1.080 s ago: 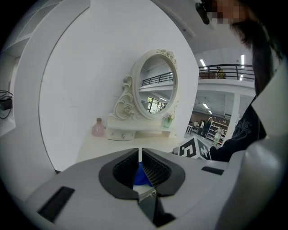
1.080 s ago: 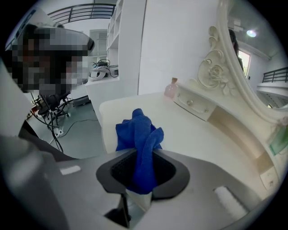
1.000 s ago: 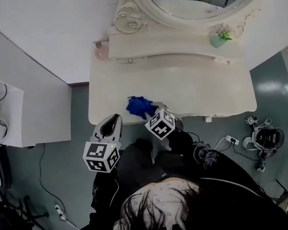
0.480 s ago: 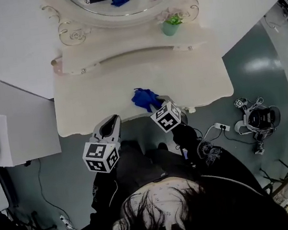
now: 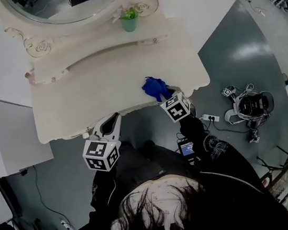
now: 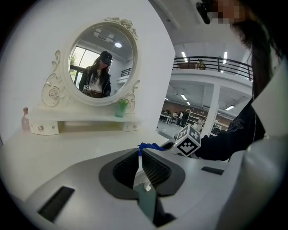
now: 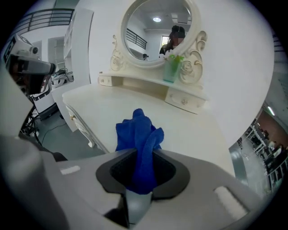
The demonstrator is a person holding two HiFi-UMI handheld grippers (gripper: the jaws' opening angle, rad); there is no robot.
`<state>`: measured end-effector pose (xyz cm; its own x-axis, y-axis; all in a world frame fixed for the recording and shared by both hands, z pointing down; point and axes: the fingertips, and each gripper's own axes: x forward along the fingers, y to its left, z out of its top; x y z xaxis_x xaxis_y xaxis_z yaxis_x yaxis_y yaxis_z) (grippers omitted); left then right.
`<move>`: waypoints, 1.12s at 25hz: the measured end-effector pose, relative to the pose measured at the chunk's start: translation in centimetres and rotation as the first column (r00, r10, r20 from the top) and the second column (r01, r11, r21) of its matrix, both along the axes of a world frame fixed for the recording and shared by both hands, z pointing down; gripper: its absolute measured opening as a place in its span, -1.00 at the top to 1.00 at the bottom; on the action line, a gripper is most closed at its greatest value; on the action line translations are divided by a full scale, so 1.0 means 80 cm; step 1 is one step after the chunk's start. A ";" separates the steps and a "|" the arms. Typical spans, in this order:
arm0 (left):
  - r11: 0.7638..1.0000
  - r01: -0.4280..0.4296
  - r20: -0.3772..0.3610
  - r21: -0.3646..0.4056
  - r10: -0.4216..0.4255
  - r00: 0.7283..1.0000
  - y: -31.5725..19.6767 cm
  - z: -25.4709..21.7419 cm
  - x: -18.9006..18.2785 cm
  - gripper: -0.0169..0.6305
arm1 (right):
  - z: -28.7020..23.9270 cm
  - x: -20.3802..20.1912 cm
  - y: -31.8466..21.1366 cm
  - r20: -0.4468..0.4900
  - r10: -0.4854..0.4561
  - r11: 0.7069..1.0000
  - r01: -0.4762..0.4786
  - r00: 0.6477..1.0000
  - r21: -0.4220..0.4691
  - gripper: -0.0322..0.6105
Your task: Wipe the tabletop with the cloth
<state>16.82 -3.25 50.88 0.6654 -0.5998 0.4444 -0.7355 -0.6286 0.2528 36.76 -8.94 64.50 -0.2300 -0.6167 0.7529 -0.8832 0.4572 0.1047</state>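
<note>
Near the front right edge of the cream worktop [image 5: 87,90], the right gripper [image 7: 143,157] is clamped on the blue cloth [image 7: 138,132], which bunches up out of its jaws over the surface. At the worktop's front edge hangs the left gripper [image 6: 138,157], jaws pressed together on nothing, well apart from the cloth and to its left.

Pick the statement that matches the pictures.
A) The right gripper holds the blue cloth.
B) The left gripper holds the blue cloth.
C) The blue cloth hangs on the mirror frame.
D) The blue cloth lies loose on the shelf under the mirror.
A: the right gripper view shows the blue cloth pinched between the jaws of the right gripper, while the left gripper is shut on nothing.
</note>
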 end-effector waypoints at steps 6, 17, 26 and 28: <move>1.000 -0.013 0.004 0.018 0.013 1.000 0.007 -0.003 0.034 0.94 | 0.003 0.102 0.013 -0.031 0.125 0.992 -0.125 0.992 0.006 0.63; 0.999 -0.017 0.017 0.034 0.016 1.000 0.028 -0.009 0.055 0.94 | 0.025 0.242 0.050 -0.137 0.245 0.965 -0.255 0.960 -0.059 0.62; 1.000 0.014 0.058 0.015 -0.015 0.998 0.045 -0.008 0.031 0.94 | 0.020 0.312 0.086 -0.138 0.431 0.894 -0.443 0.892 -0.071 0.62; 1.000 0.002 0.064 0.011 -0.002 0.998 0.048 -0.008 0.032 0.94 | 0.014 0.313 0.085 -0.103 0.443 0.891 -0.450 0.890 -0.054 0.62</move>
<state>19.35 0.62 50.27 0.6348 -0.6062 0.4792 -0.7511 -0.6297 0.1984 61.78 -2.14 65.65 0.1236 -0.5802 0.8050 -0.9851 0.0260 0.1700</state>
